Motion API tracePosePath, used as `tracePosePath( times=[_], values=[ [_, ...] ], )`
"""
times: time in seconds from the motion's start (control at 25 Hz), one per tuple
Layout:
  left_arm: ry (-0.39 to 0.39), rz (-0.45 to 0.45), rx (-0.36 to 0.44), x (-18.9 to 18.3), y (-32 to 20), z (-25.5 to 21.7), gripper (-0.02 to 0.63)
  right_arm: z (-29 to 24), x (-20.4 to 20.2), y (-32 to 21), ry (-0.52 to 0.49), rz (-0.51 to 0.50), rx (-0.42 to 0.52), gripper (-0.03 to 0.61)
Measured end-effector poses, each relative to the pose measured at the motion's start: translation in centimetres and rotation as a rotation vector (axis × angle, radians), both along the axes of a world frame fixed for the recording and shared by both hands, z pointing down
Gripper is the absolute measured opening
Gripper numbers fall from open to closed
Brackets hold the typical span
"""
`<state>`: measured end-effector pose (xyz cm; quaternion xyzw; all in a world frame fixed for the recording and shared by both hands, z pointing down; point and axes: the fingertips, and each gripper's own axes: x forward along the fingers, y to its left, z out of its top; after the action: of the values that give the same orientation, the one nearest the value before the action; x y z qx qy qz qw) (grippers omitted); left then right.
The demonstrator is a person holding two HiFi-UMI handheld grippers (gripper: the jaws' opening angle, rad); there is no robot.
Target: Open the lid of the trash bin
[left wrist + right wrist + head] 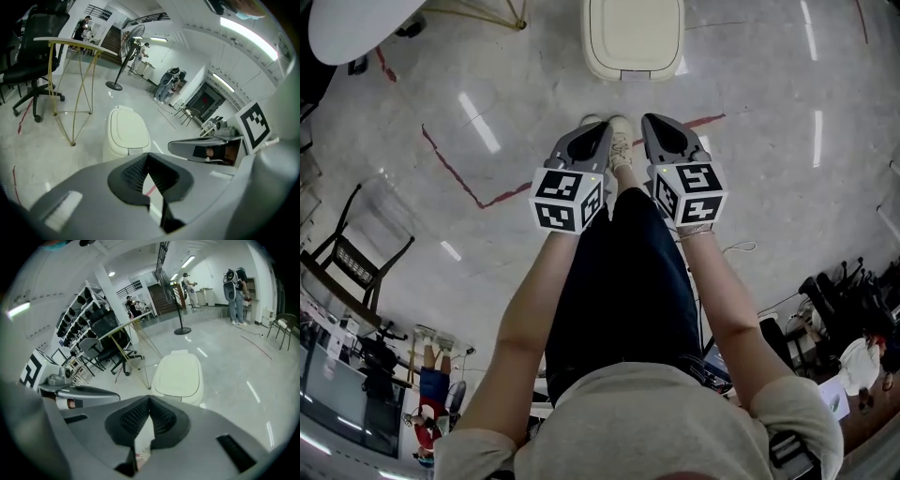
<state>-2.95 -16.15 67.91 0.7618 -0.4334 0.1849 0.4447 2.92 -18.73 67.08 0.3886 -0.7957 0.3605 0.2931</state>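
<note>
Grey glossy floor (769,187) bears a cream, closed trash bin (633,36).

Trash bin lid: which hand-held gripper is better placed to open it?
Right, marginally. The right hand-held gripper sits slightly nearer the closed lid than the left hand-held gripper; both are shut, empty, short of it.

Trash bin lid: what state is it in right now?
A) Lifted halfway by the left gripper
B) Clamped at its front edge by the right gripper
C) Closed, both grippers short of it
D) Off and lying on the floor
C: in the head view the lid lies flat on the cream trash bin, while the left gripper and right gripper hang clear of it, jaws together on nothing.
</note>
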Motion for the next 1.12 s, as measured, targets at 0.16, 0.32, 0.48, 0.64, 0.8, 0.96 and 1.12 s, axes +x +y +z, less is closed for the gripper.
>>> tracePosePath(
  times=[0.16, 0.32, 0.48, 0.64, 0.8, 0.96, 1.12],
  values=[
    [-0.003, -0.008, 0.004, 0.5, -1.4, 2.4, 0.008, 3.6, 0.0, -0.8, 0.008, 0.001, -0.020, 0.006],
    [0.002, -0.016, 0.011, 0.8, -2.6, 4.2, 0.008, 7.2, 0.2, -1.4, 0.019, 0.004, -0.055, 0.006],
    [0.002, -0.009, 0.006, 1.5, -3.2, 6.1, 0.008, 9.7, 0.7, -2.7, 0.038, 0.016, -0.058, 0.006],
    [-0.001, -0.025, -0.004, 1.6, -3.4, 7.7, 0.008, 11.6, 0.8, -4.0, 0.042, 0.023, -0.052, 0.006],
    [-0.008, -0.031, -0.021, 1.8, -3.1, 9.0, 0.008, 12.5, 0.6, -5.0, 0.044, 0.024, -0.043, 0.006],
    [-0.017, -0.017, -0.029, 1.8, -2.9, 10.3, 0.008, 13.6, -0.1, -5.7, 0.040, 0.026, -0.046, 0.006],
    [-0.014, -0.031, -0.045, 1.6, -3.1, 10.7, 0.008, 13.9, -0.1, -5.8, 0.025, 0.038, -0.060, 0.006]
  ],
)
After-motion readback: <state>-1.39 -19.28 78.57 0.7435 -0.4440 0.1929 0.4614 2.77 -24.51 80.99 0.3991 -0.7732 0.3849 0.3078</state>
